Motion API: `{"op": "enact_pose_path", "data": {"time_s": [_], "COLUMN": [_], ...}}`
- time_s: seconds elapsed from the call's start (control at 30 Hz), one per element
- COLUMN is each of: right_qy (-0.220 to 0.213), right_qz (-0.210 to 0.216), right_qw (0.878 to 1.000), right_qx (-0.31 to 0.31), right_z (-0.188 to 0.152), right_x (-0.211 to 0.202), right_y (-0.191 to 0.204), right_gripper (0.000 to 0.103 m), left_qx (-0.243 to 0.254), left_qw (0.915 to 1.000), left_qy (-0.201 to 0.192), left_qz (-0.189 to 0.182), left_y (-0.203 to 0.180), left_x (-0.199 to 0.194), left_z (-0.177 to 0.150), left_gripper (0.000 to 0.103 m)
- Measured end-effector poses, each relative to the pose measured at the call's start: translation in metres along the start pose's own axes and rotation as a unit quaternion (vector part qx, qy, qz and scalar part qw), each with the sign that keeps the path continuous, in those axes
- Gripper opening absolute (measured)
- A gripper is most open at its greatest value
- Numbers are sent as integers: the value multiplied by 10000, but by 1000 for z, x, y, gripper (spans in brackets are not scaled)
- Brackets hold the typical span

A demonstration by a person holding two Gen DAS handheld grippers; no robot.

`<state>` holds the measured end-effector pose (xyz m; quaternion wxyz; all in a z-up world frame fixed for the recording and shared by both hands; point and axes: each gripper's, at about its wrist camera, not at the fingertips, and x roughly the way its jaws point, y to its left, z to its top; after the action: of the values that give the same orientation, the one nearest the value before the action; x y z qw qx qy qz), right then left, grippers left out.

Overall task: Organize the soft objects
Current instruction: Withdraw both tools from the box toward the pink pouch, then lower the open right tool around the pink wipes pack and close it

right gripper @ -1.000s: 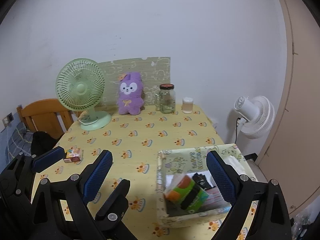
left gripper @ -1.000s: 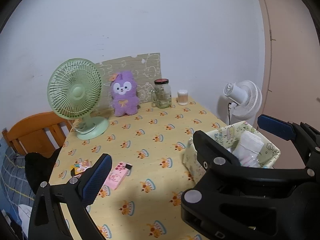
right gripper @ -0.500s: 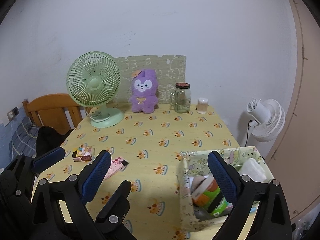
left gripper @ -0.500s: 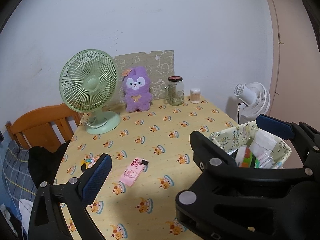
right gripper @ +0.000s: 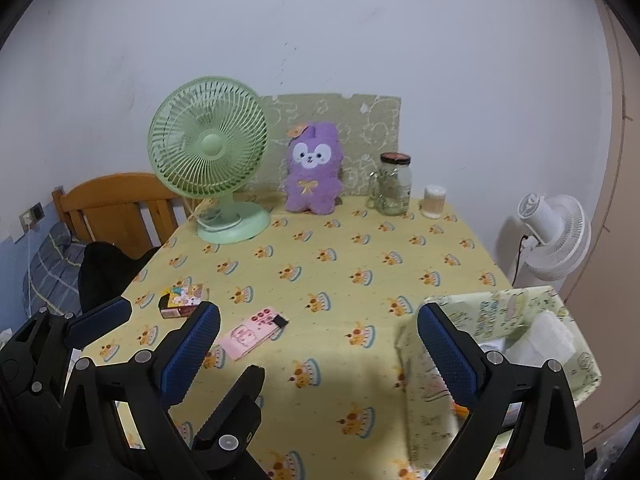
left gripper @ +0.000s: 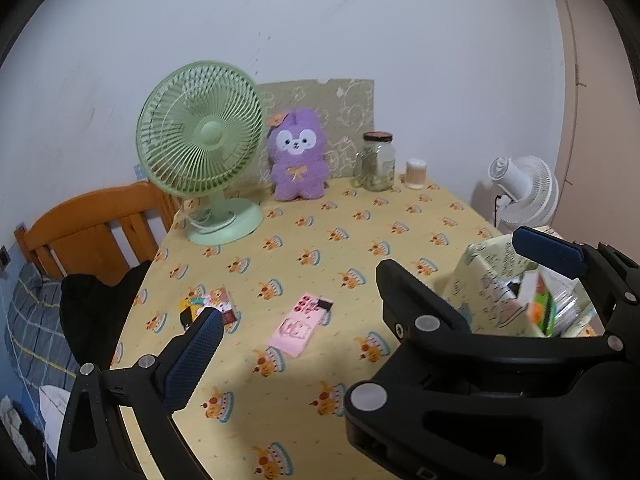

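Pink tissue packet (right gripper: 253,333) is best approached flat and low by the left gripper (left gripper: 376,292), jaws held wide and empty.

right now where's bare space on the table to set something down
The widest bare stretch is mid-table, between the green fan, the glass jar and the fabric basket. The near left is crowded: pink packet and small box. The back edge holds the purple plush.
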<state>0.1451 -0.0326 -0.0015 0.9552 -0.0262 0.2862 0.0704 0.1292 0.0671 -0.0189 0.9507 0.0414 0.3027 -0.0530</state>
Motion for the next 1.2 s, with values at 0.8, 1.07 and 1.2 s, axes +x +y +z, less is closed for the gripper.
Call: {"op": "enact_pose_path", "data": {"time_s": [0.8,1.07,1.2], "right_qy": [720,964,1047], "right_qz": [347,350,356], "right_qw": [9968,9947,9938], "right_qx": [-88,-109,-112], "right_z": [-19,-25,-26], "right_x": [86,118,132], "right_y": [63,77,81], "right_gripper": [100,100,100], "left_qx": [-186,-242,-252], "left_qw": [9974,9945,9927], "left_qy": [547,848,1034], "left_qz": [421,563,569], "left_y": [73,93,98], "left_x": [60,88,102], "left_z": [-32,-38,-39], "left_gripper": [102,101,101]}}
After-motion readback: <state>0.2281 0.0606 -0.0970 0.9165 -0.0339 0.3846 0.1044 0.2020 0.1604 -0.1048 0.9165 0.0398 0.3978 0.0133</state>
